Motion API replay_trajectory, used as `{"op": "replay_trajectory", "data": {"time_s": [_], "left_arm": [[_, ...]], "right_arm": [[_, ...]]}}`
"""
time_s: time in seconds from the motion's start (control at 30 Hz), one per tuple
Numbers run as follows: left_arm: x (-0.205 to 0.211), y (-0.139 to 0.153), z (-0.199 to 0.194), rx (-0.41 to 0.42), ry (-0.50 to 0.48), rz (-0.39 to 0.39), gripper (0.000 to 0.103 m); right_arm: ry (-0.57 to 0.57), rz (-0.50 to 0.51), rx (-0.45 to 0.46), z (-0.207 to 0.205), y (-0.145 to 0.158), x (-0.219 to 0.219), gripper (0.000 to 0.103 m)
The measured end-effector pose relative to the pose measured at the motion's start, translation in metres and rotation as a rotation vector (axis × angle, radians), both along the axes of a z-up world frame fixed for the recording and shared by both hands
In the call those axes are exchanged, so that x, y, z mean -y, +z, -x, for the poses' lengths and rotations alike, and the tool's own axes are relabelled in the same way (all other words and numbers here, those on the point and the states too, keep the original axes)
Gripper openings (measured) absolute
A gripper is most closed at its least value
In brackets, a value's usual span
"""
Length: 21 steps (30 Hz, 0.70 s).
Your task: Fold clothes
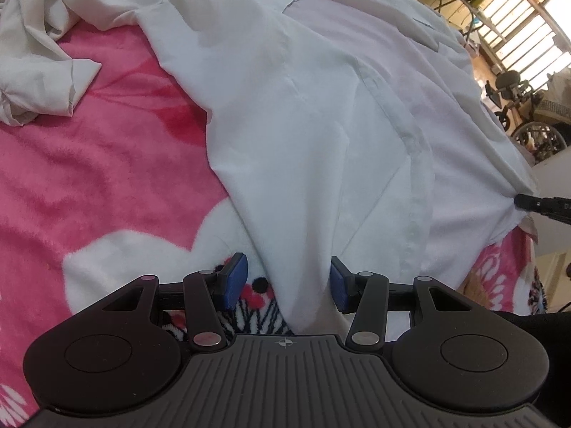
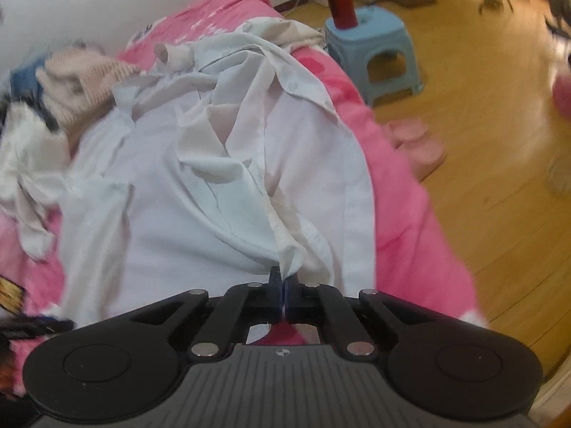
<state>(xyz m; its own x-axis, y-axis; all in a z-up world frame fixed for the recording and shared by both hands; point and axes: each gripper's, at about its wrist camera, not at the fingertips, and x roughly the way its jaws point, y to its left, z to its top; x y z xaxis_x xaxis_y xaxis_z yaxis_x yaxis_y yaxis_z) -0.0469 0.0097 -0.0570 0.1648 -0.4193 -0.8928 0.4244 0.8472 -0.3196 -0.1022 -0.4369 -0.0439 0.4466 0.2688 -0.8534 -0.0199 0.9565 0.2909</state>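
Left gripper (image 1: 289, 283): jaws apart, a hanging fold of the white shirt (image 1: 303, 125) between them; pads not pressing on it as far as I can see. Shirt lies spread over the pink blanket (image 1: 89, 164), crumpled at the far end. Right gripper (image 2: 284, 287): clamped tight on the hem corner. My judgement: close left on the fold, then lift both evenly, keeping the hem taut.
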Motion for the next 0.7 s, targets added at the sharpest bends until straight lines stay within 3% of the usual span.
{"op": "replay_trajectory", "data": {"time_s": [0.2, 0.3, 0.37, 0.43, 0.53, 0.7], "left_arm": [[0.000, -0.002, -0.001, -0.002, 0.002, 0.002, 0.048], [0.000, -0.002, -0.001, -0.001, 0.000, 0.002, 0.048], [-0.001, -0.002, -0.001, -0.001, -0.001, 0.002, 0.048], [-0.001, -0.001, -0.001, -0.001, -0.003, 0.002, 0.048], [-0.002, -0.001, -0.001, -0.001, -0.004, 0.002, 0.048], [-0.003, 0.000, 0.000, 0.002, -0.011, 0.002, 0.048]], "right_arm": [[0.064, 0.203, 0.021, 0.001, -0.004, -0.018, 0.004], [0.031, 0.233, 0.009, 0.004, -0.002, -0.013, 0.018], [-0.008, 0.257, 0.021, 0.008, 0.005, -0.006, 0.038], [-0.038, 0.289, 0.059, 0.014, 0.016, 0.001, 0.038], [-0.002, 0.223, 0.124, 0.023, 0.033, 0.004, 0.038], [0.185, 0.090, 0.127, 0.024, 0.039, -0.026, 0.038]]}}
